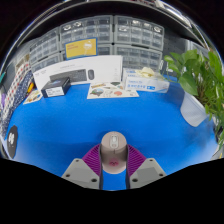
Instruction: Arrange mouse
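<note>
- Mouse (113, 148): a small, rounded grey computer mouse with a reddish mark on its top, sitting between the two fingers of the tool (114, 168), low and central in the gripper view
- The tool is closed on the mouse: its purple ribbed pads (96, 158) press against the mouse's left and right sides, with grey finger bodies angling outward below them
- Beneath the mouse lies a bright blue tabletop (70, 125), which spreads wide ahead of the fingers; whether the mouse rests on it or is lifted just off it cannot be told
- Well beyond the fingers, at the far side of the tabletop, a long white cardboard box printed with a keyboard and mouse picture (78, 72) stands leaning on its long edge
- Just in front of that box, to its left, sits a small dark box with a white face (57, 88)
- To the right of the small box, a flat printed sheet with colourful pictures (112, 91) lies on the blue surface
- Further right is a pale blue and white packet (147, 82), lying flat
- A leafy green plant (201, 82) fills the right side of the scene
- Behind everything, a wall of grey small-parts drawer cabinets (110, 35) carries a yellow label (80, 47)
</note>
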A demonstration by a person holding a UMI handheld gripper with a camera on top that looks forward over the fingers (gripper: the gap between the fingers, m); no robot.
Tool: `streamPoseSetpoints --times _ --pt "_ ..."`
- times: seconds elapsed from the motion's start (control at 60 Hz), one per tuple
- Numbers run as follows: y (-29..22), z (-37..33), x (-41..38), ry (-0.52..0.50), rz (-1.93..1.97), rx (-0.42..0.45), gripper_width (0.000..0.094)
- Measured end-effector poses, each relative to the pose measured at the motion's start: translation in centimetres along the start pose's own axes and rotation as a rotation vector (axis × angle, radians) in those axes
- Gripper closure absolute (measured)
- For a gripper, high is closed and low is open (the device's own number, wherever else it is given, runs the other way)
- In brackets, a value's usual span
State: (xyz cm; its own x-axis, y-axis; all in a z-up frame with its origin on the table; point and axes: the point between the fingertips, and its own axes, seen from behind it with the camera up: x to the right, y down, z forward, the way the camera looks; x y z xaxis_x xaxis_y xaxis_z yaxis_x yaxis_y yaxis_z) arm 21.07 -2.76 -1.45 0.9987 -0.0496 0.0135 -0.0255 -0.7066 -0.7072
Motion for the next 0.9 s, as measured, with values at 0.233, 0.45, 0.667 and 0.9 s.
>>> streamPoseSetpoints --times 0.233,0.45,0.667,0.9 --pt "-6.4 -4.9 -5.0 0.09 -0.011 0.105 0.0641" --pt "-15.5 -14.5 -20.2 0.053 0.022 0.291 0.0638" --pt "-16.7 -17.0 -36.7 -0.044 -0.021 0.32 0.0638" --pt "-7.2 -11.0 -47.9 -0.118 -0.053 0.174 0.064"
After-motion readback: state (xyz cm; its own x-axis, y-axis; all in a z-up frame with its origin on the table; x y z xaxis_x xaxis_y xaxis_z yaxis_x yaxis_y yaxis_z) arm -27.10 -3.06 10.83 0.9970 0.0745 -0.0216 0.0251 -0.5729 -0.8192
